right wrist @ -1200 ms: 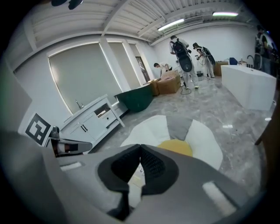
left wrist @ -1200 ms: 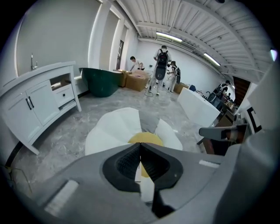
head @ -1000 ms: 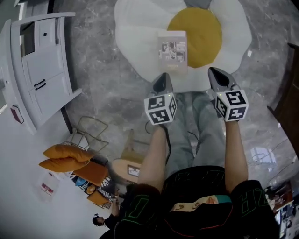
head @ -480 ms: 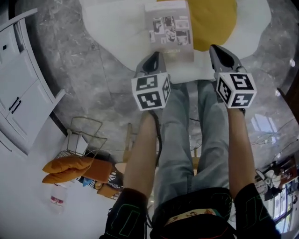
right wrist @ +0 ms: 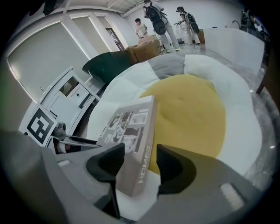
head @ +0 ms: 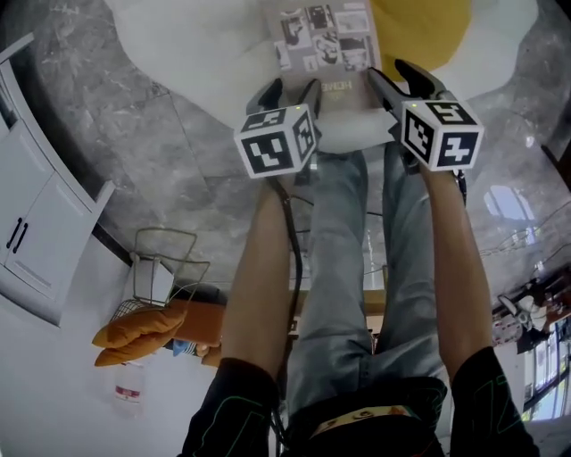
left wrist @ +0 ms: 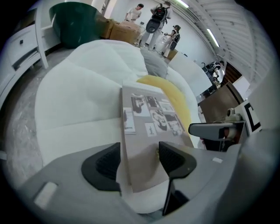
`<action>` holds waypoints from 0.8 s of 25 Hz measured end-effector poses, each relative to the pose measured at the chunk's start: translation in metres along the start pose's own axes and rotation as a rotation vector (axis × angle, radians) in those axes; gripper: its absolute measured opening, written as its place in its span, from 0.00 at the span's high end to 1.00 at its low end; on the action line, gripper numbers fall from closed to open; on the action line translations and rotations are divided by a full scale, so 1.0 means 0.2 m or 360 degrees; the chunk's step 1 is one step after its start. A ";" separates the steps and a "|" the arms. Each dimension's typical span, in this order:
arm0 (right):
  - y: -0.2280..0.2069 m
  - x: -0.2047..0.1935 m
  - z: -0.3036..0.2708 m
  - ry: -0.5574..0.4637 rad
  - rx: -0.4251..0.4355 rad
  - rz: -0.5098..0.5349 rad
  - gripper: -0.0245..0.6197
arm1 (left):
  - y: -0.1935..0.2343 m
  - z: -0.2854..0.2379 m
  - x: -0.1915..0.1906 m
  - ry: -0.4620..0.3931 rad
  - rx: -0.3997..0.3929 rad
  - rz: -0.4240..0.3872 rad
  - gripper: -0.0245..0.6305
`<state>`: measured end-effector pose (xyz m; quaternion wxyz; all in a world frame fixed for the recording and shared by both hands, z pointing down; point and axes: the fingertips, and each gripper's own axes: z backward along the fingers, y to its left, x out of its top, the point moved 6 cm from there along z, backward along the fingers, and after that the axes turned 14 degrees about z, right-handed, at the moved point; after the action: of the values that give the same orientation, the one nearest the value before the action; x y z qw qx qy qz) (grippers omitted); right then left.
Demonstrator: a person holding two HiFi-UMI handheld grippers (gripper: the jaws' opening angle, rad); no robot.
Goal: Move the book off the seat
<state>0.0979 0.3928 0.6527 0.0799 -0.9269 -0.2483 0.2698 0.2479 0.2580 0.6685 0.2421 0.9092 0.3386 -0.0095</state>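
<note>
**Both grippers open around the near end of the book on the seat**

The book (head: 326, 36) lies flat on the seat (head: 205, 54), a big soft white cushion with a yellow middle (head: 419, 27). The cover faces up and shows small pictures. The book lies partly on the white part and partly on the yellow part, and its near end is close to the front edge of the seat.

Your left gripper (left wrist: 138, 158) has its jaws wide apart; they have just been opening. The near left corner of the book is between them, but the pads do not press on it. It holds nothing.

Your right gripper (right wrist: 139, 157) is in the same state: the jaws are wide and have just been opening. The spine of the book, with the word HOMES, stands between them with a gap on each side. It also holds nothing.

In the head view the two grippers point down at the book from both sides, above your legs (head: 348, 268). The seat stands on a grey marble floor (head: 161, 152). To your left there are a white cabinet (head: 36, 232), a wire basket (head: 165, 268) and orange cushions (head: 143, 326), well apart from the seat. Far behind the seat some people (left wrist: 155, 22) stand
</note>
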 end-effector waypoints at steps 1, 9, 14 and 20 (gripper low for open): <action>0.00 -0.01 -0.02 0.0023 0.0008 0.0000 0.60 | 0.01 -0.02 -0.01 0.0010 -0.0010 -0.0003 0.52; 0.04 -0.04 -0.14 0.0154 0.0141 0.0005 0.65 | 0.01 -0.04 -0.05 -0.0057 -0.0096 0.0114 0.59; 0.07 0.02 -0.08 0.0222 0.0128 0.0146 0.65 | -0.03 0.04 -0.06 -0.0072 -0.0078 0.0167 0.60; 0.18 0.18 0.07 0.0207 0.0272 0.0476 0.66 | -0.10 0.30 -0.15 -0.0357 0.0003 0.0372 0.61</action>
<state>0.1312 0.3796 0.6142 0.1333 -0.9588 -0.0781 0.2384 0.2214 0.2262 0.6119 0.2769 0.9359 0.2013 -0.0832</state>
